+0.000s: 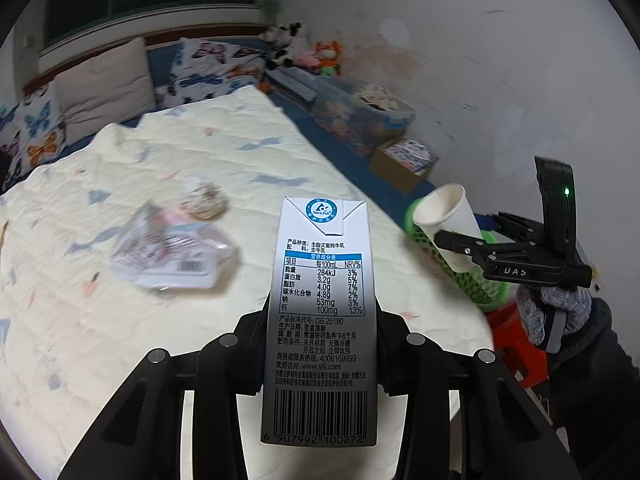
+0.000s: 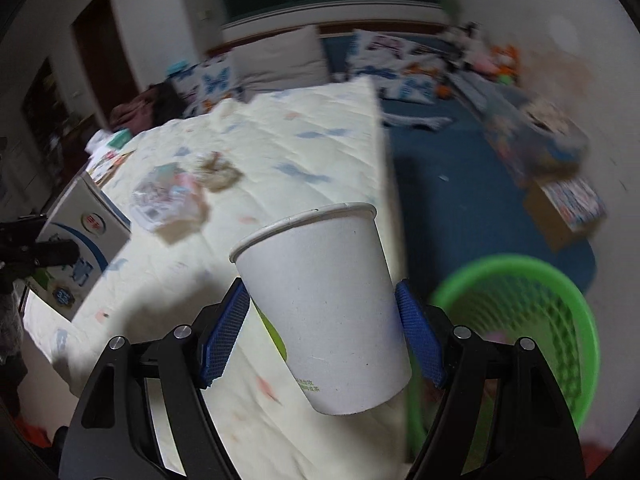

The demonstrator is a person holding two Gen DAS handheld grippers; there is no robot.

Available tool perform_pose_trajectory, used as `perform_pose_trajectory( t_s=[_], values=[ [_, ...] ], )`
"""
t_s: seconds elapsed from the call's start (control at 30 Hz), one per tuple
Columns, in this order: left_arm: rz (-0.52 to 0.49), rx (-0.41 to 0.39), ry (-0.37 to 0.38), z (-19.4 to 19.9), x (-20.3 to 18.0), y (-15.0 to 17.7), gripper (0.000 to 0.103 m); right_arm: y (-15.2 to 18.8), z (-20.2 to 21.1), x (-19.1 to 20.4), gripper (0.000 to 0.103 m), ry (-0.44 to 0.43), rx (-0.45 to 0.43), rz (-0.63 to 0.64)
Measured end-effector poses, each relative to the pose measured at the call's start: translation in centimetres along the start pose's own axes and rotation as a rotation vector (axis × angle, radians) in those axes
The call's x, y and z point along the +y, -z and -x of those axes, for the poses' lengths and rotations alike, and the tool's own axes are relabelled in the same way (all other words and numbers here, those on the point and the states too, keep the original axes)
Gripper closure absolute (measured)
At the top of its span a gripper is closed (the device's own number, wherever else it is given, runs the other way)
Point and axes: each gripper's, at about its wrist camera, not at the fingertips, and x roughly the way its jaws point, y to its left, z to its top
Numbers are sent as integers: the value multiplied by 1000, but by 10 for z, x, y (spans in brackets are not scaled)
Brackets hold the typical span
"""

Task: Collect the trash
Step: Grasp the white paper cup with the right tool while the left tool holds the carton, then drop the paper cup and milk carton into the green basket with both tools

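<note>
A white and blue milk carton stands upright between the fingers of my left gripper, which is shut on its lower half above the bed. My right gripper is shut on a white paper cup, its blue pads pressing both sides; the cup tilts, mouth up. In the left wrist view that cup hangs over the rim of a green mesh basket. In the right wrist view the basket is just right of the cup. A clear plastic wrapper and a crumpled brownish wad lie on the quilt.
The cream quilt covers the bed, with pillows at its head. A red stool stands under the basket. Boxes and soft toys line the wall on the blue floor mat.
</note>
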Motion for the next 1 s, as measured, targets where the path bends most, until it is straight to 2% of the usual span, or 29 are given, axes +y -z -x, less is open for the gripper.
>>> perform_pose_trajectory(
  t_s=[0.23, 0.5, 0.77, 1.0],
  values=[
    [-58, 28, 66, -24, -43, -12, 64, 39, 35, -68, 29, 124, -5, -147],
    [-120, 56, 103, -53, -89, -31, 64, 74, 34, -127, 28, 160, 14, -301],
    [-182, 73, 124, -81, -129, -47, 64, 94, 33, -160, 27, 179, 7, -375],
    [-231, 75, 141, -106, -165, -58, 64, 101, 50, -164, 25, 187, -22, -377]
  ],
)
